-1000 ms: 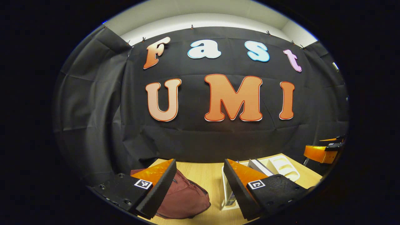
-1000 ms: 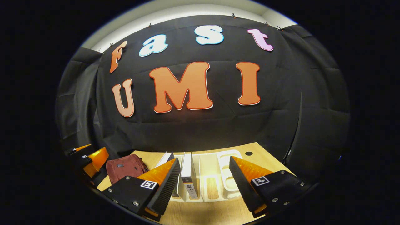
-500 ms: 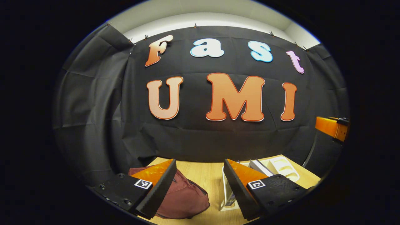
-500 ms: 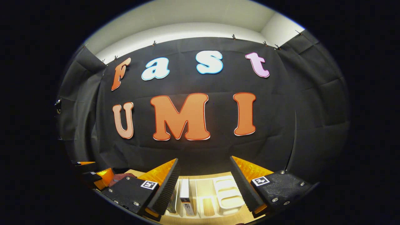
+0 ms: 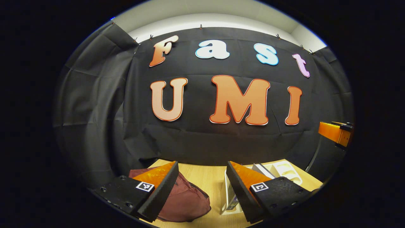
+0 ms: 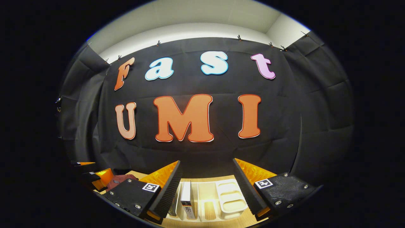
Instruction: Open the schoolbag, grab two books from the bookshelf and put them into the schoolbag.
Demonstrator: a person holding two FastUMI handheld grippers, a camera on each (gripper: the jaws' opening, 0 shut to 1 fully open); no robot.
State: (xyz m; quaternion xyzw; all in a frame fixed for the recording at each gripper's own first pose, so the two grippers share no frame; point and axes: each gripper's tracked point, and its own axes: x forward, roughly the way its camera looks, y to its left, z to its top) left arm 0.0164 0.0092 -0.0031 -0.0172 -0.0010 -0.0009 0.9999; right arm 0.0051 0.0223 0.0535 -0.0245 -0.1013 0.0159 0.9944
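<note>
The schoolbag (image 5: 186, 201) lay closed on the wooden table's (image 5: 205, 177) left; books (image 6: 186, 199) stood upright in the white bookshelf (image 6: 229, 198) to its right. Both the left gripper (image 5: 202, 190) and right gripper (image 6: 207, 190) hovered above, jaws wide and empty.

schoolbag (image 5: 186, 202): soft maroon cloth, matt, creased and slumped
table (image 5: 205, 179): pale wood grain, smooth, low sheen
bookshelf (image 6: 229, 198): white moulded plastic, smooth, slightly glossy
books (image 6: 186, 199): paper, smooth covers, white spine with a faint sheen
booth wall (image 6: 284, 126): thin cloth, matt, with fold creases
left gripper (image 5: 202, 190): inner pads look like ribbed foam, matt; outer finger shells translucent glossy plastic; base plates textured matt plastic with metal screw heads
right gripper (image 6: 207, 190): finely ridged matt pads, glossy translucent shells, matt bases with shiny screws
</note>
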